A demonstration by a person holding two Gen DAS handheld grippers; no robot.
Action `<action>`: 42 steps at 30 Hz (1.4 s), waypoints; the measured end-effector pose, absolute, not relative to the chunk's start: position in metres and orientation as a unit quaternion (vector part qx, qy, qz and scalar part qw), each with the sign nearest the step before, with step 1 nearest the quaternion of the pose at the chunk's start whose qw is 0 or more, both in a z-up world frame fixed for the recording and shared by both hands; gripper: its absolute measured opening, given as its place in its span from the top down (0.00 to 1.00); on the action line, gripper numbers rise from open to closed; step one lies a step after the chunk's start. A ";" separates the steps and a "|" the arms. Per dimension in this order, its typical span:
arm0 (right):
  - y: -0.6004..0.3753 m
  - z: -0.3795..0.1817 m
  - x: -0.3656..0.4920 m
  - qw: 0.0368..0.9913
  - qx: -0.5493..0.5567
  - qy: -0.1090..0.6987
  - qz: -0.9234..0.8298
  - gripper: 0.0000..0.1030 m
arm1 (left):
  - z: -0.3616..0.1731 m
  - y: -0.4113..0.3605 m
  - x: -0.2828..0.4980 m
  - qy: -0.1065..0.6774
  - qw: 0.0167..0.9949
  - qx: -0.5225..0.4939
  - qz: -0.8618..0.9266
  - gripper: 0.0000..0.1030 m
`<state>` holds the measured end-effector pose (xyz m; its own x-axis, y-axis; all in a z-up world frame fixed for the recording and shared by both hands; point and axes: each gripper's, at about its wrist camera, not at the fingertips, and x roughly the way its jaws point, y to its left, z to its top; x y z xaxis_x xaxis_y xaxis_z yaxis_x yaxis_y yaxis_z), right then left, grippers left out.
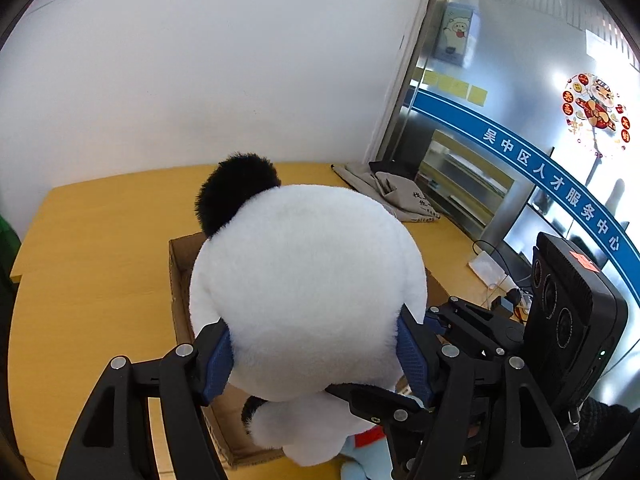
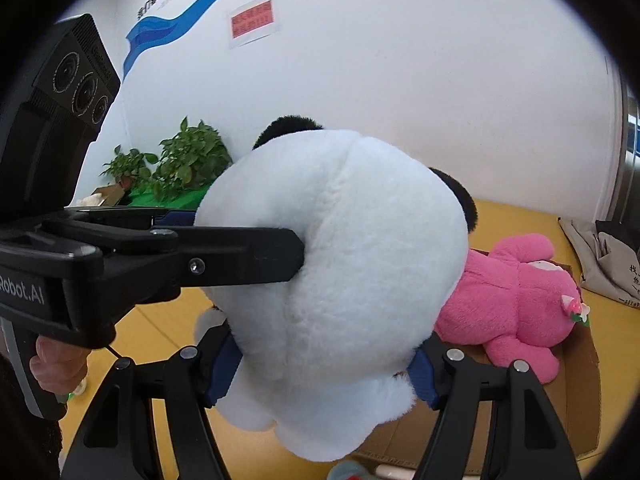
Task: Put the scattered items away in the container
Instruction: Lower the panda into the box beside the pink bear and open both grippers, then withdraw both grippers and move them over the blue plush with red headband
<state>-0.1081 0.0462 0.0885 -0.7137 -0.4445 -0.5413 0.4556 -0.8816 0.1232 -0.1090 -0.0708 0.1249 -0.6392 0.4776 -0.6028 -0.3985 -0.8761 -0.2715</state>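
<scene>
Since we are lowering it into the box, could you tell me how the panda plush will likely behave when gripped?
The panda plush probably squashes: both hand-held grippers' pads dent its fur. It seems light for its bulk, and its limbs likely flop.

Left gripper (image 1: 312, 356) and right gripper (image 2: 324, 364) both clamped.

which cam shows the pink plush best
The right wrist view: the pink plush lies in plain sight in the cardboard box, right of the panda plush. The left wrist view shows none of it.
</scene>
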 end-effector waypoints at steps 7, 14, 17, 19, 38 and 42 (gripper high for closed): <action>0.041 0.012 -0.176 0.235 0.391 -0.026 -0.890 0.31 | 0.045 -0.088 -0.171 -0.075 0.214 -0.431 0.873 0.28; 0.021 -0.035 -0.191 0.229 0.465 -0.033 -0.855 0.29 | -0.001 -0.099 -0.179 -0.082 0.193 -0.466 0.859 0.23; 0.010 -0.039 -0.190 0.223 0.478 -0.014 -0.850 0.25 | -0.010 -0.100 -0.183 -0.087 0.182 -0.481 0.853 0.18; 0.008 -0.043 -0.191 0.222 0.486 -0.008 -0.845 0.18 | -0.012 -0.102 -0.182 -0.088 0.179 -0.479 0.855 0.12; 0.168 0.053 -0.092 0.034 0.345 0.028 -0.938 0.09 | 0.107 -0.044 -0.052 -0.050 0.075 -0.283 0.955 0.00; 0.180 0.050 -0.081 0.027 0.354 0.034 -0.934 0.09 | 0.098 -0.032 -0.046 -0.063 0.093 -0.302 0.947 0.00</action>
<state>-0.0808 0.1799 0.0497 -0.7479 -0.0270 -0.6632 0.0753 -0.9962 -0.0445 -0.0460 -0.0319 0.0977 -0.8003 0.2147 -0.5598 -0.1386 -0.9746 -0.1757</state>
